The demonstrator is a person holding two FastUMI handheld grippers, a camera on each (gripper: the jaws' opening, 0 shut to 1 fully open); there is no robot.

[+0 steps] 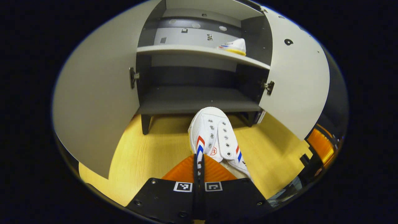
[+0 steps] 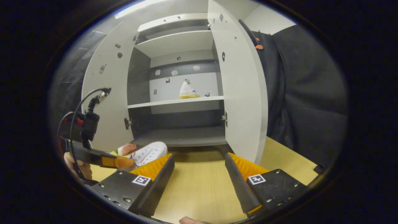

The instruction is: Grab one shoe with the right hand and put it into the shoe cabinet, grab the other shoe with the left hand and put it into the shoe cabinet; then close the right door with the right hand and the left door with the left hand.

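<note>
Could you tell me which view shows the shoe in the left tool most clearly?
The left gripper view: the held shoe sits close, laces-side up, above the left tool. The right gripper view shows it small and partly hidden.

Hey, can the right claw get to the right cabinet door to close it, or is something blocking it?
Probably yes. The right claw is open and empty, and the right door stands open just ahead with bare floor between them.
</note>
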